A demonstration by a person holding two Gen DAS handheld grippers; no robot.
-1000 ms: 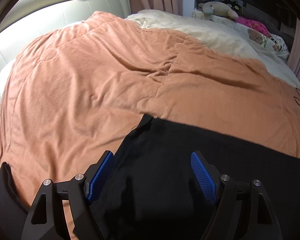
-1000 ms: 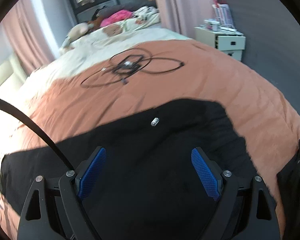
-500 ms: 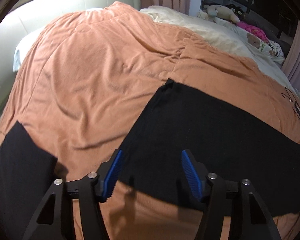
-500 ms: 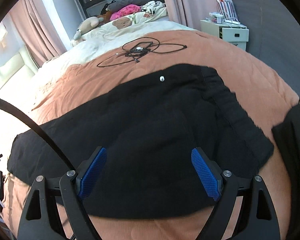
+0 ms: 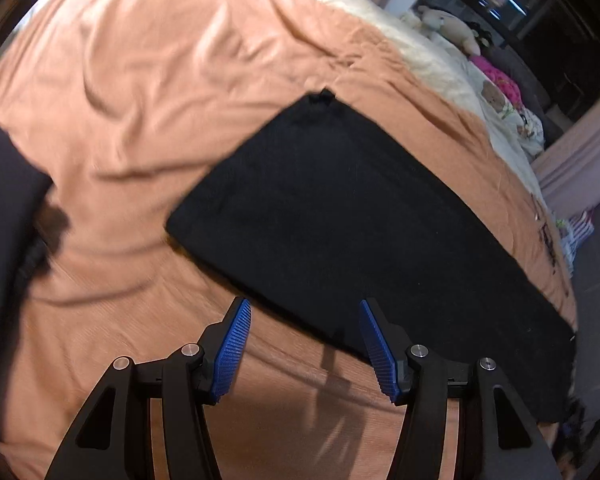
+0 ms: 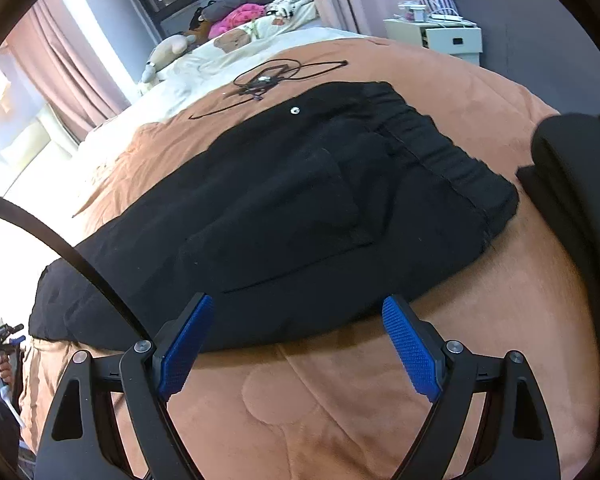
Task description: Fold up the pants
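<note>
The black pants (image 6: 300, 208) lay spread flat on a bed, over a salmon-orange comforter (image 6: 340, 400), stretched sideways across it. In the right wrist view the elastic waistband (image 6: 440, 148) sat at the right end, a small silver snap (image 6: 295, 110) showed near the far edge, and the outline of a pocket could be made out on the cloth. In the left wrist view the leg end of the pants (image 5: 340, 216) formed a long dark panel with a small tuft at its far corner.

The left gripper (image 5: 304, 344) hovered just over the near edge of the leg, its blue-padded fingers (image 5: 230, 350) partly apart with nothing pressed between them; its jaws had just been closing, though no cloth lay caught in them. The right gripper (image 6: 296, 344) stood with its fingers (image 6: 412, 348) spread wide, empty, just short of the pants' near edge.

A tangle of black cable (image 6: 268, 78) lay on the comforter beyond the pants. Stuffed toys (image 6: 168, 52) and a pink bundle (image 6: 240, 16) sat by the far cream bedding, and a white nightstand (image 6: 440, 38) stood at the right. No brand, label or readable writing showed anywhere. Another dark cloth (image 6: 572, 168) hung at the right edge.
</note>
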